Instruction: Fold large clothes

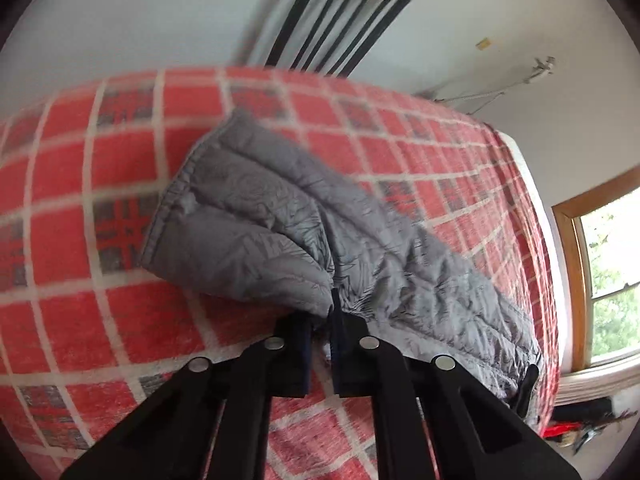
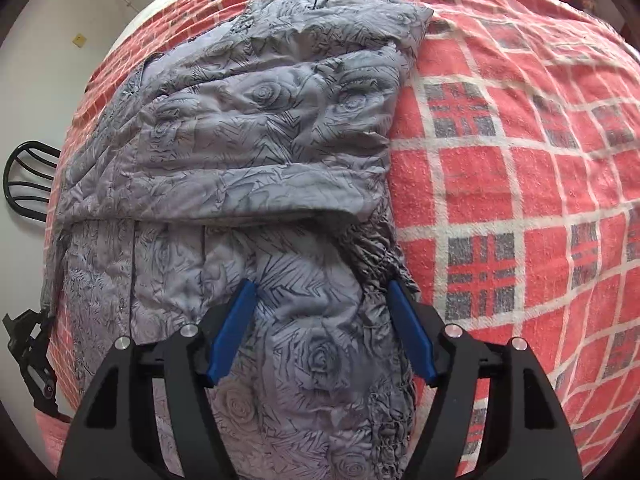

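**Left pinches, right waits wide**

Left gripper (image 1: 320, 316) clamped on a fold of the grey garment (image 1: 280, 220), spread across the red blanket (image 1: 80, 280). Best lifted evenly, kept taut. Right gripper (image 2: 322, 292) spread wide above cloth, gripping nothing.

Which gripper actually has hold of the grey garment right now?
The left gripper: jaws pinched on the grey garment. The right gripper hovers over it, jaws wide open.

1. The left gripper (image 1: 320, 316) has matte black angular linkage arms, each carrying a round silver rivet near its top.
2. Its fingers (image 1: 346, 344) are black blocks with dark navy inner faces.
3. The right gripper (image 2: 322, 292) has the same black arms and silver rivets.
4. Its fingers (image 2: 412, 332) are bright blue, flat and tapered.
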`<state>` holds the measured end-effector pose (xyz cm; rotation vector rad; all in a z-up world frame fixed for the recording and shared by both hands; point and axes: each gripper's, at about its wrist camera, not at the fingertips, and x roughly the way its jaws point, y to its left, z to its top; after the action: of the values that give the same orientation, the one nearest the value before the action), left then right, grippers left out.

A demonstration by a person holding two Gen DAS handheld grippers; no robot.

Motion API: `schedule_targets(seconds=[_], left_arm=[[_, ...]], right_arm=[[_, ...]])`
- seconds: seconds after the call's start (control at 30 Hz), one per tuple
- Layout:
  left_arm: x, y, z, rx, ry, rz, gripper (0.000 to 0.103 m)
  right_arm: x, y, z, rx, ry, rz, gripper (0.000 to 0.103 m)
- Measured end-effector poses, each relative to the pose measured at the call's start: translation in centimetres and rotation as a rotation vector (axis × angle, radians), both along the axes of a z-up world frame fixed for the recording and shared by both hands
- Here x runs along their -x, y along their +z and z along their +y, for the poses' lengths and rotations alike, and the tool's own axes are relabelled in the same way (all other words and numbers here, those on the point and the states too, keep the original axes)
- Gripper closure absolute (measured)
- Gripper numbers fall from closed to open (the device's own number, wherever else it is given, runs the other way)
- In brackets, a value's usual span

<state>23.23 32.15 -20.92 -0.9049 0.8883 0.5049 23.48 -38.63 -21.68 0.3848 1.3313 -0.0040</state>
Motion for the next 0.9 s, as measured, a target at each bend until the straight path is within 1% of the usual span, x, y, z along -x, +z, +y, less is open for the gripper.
schedule_targets(seconds=[0.07, 0.17, 0.2, 0.3, 0.37, 0.4, 0.47, 0.57, 0.7, 0.8, 0.9], left_arm=[[-0.4, 1.9, -0.6, -0.055, -0.024, -0.035, 0.097], [-1.1, 5.1, -2.1, -0.151, -0.077, -0.093, 0.098], [-1.4, 6.4, -3.1, -0.188, -0.108, -0.12, 0.098], [-2.7, 9.7, -6.2, -0.262, -0.194, -0.199, 0.098], [-3.8, 11.3, -8.4, -0.294, -0.252, -0.24, 0.098], [-4.6, 12.2, -10.0, -0.305, -0.297, -0.266, 0.098], [-5.7, 13.3, -12.5, -0.314, -0.359, -0.294, 0.098], [-7.8, 14.4, -17.3, -0.341, -0.476, -0.328, 0.098], [-10.2, 14.5, -23.4, -0.358, -0.615, -0.361, 0.098], [-11.2, 14.0, -27.8, -0.365, -0.718, -0.364, 0.098], [-12.2, 12.5, -31.7, -0.369, -0.801, -0.338, 0.098]], right_arm=[[0.5, 1.1, -0.3, -0.014, -0.003, -0.029, 0.036], [1.2, 3.3, -0.3, 0.005, 0.005, -0.073, 0.036], [1.3, 3.8, -0.3, 0.01, 0.009, -0.081, 0.036], [1.7, 5.5, -0.1, 0.014, 0.025, -0.112, 0.036], [2.1, 6.4, 0.0, 0.013, 0.034, -0.131, 0.036], [2.3, 6.7, 0.0, 0.011, 0.038, -0.138, 0.036], [2.3, 7.2, 0.2, 0.008, 0.043, -0.15, 0.036], [2.6, 7.5, 0.4, 0.001, 0.042, -0.159, 0.036], [3.1, 7.5, 0.1, -0.006, 0.03, -0.161, 0.036], [3.5, 7.2, -0.2, -0.011, 0.021, -0.157, 0.036], [3.9, 6.8, -0.6, -0.013, 0.01, -0.15, 0.036]])
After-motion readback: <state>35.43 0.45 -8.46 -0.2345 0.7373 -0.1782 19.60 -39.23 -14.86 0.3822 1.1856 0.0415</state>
